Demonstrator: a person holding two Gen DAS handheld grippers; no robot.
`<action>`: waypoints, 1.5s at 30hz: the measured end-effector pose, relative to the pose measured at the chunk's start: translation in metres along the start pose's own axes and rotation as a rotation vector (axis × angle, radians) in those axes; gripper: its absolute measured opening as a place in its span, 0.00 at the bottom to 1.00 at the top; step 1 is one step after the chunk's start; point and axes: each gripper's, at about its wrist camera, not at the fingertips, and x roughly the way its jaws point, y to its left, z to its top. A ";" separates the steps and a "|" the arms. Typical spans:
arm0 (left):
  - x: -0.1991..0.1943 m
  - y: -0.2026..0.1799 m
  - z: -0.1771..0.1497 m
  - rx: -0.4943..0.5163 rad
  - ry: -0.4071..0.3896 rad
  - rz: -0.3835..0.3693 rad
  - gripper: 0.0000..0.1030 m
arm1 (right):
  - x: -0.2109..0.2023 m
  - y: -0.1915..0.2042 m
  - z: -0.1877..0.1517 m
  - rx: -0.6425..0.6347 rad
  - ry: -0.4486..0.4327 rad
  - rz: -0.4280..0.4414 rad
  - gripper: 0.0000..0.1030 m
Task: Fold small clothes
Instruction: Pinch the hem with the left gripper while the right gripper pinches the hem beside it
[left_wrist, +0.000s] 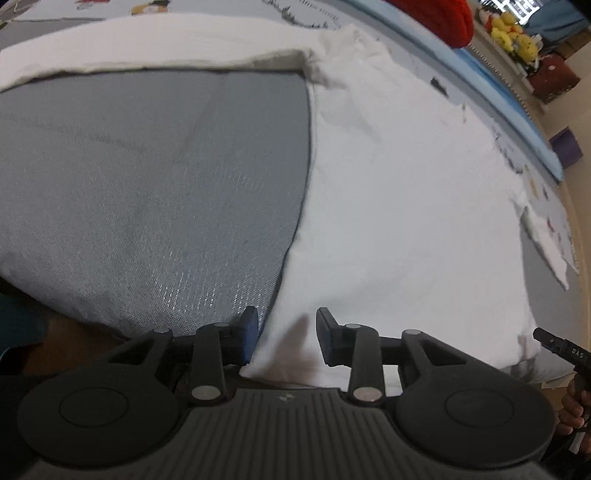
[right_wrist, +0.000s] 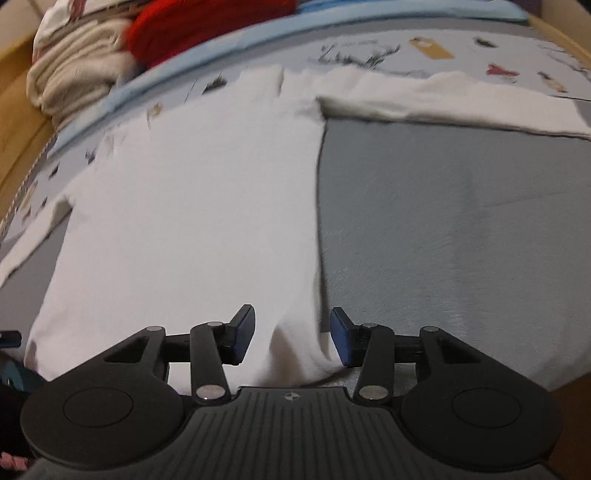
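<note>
A white long-sleeved garment (left_wrist: 399, 206) lies spread flat on a grey bed cover (left_wrist: 147, 192), one sleeve (left_wrist: 155, 44) stretched out sideways at the far end. My left gripper (left_wrist: 286, 334) is open, its jaws astride the garment's near left hem corner. In the right wrist view the same garment (right_wrist: 192, 206) fills the left half, its sleeve (right_wrist: 461, 103) running right. My right gripper (right_wrist: 291, 334) is open, its jaws on either side of the near right hem corner. The right gripper's finger tip (left_wrist: 554, 345) shows at the left wrist view's right edge.
The grey cover (right_wrist: 443, 229) lies over a printed sheet (right_wrist: 461, 48). A red knit item (right_wrist: 207, 22) and folded cream fabric (right_wrist: 74, 74) sit at the far edge on a light blue pad (left_wrist: 509, 96). Yellow plush toys (left_wrist: 513, 33) stand on a shelf beyond.
</note>
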 end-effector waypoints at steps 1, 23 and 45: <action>0.004 0.001 0.000 0.000 0.003 0.014 0.37 | 0.007 0.000 0.002 -0.013 0.008 -0.006 0.45; -0.060 0.008 -0.005 0.034 -0.164 -0.171 0.01 | -0.071 -0.014 -0.003 0.110 -0.122 0.254 0.05; -0.013 0.002 -0.003 0.029 -0.003 -0.060 0.31 | -0.027 -0.039 0.003 0.281 0.047 -0.055 0.29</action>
